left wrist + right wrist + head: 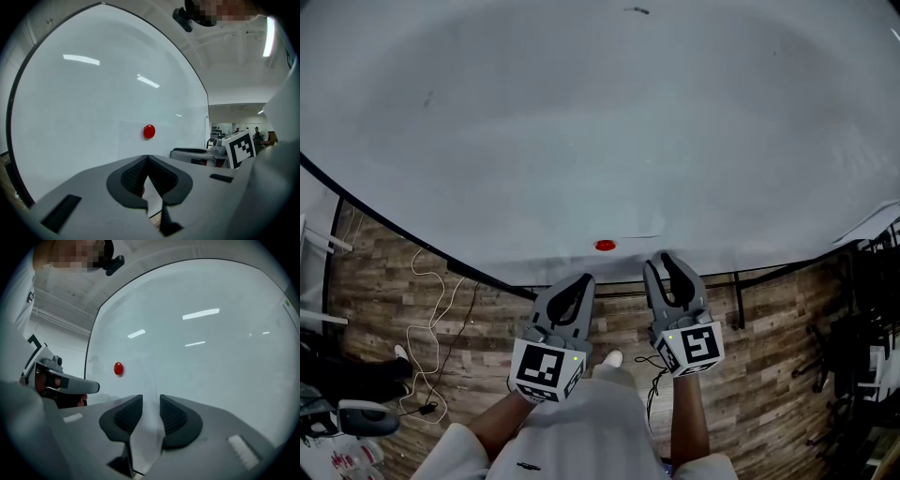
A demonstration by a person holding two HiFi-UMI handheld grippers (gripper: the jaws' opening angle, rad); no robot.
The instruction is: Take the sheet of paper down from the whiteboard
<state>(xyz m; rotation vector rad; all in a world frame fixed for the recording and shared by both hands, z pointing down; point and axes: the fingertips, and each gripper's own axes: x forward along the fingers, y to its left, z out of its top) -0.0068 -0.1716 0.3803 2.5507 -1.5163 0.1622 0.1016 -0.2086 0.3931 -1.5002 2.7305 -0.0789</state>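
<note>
A white sheet of paper [636, 244] hangs on the whiteboard [581, 122], pinned by a round red magnet [605, 246]; its outline is faint against the board. In the left gripper view the magnet [149, 131] sits near the top middle of the sheet [133, 143]. My right gripper [661, 262] is open and points level at the board just right of the magnet. Seen from that gripper [151, 404], the sheet's right edge [155, 385] runs between the spread pads. My left gripper [581, 280] is shut and empty, a little short of the board below the magnet.
The board's dark lower frame [487, 278] runs over a wooden floor with a loose white cable [431, 314]. A black rack [862, 328] stands at the right and some gear [347, 412] lies at the lower left. My shoe [614, 358] shows below.
</note>
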